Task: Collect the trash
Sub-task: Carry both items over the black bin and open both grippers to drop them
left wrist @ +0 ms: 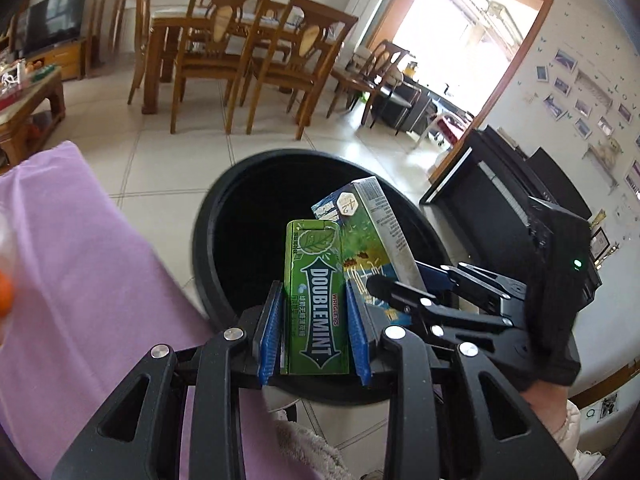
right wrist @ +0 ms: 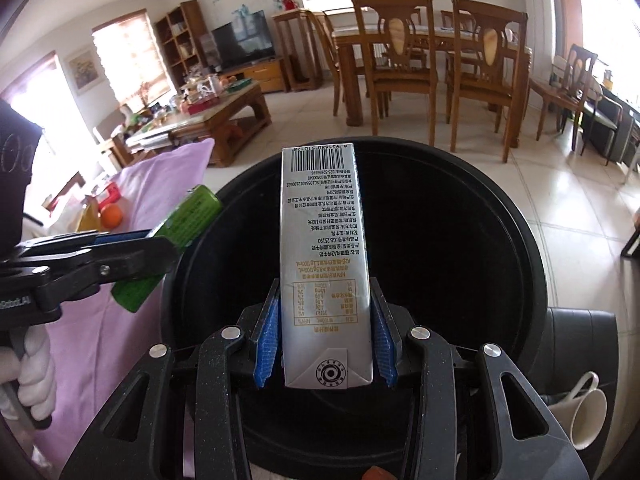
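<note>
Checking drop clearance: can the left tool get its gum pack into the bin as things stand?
Probably yes. The left tool holds the gum pack over the black bin's open mouth. Only the milk carton in the right tool is close alongside.

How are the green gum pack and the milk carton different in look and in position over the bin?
The gum pack is green with DOUBLEMINT lettering; the milk carton shows a silver side with a barcode. The left gripper holds the pack, the right gripper the carton. The carton looks longer. Both hang over the black bin, clamped between blue pads.
</note>
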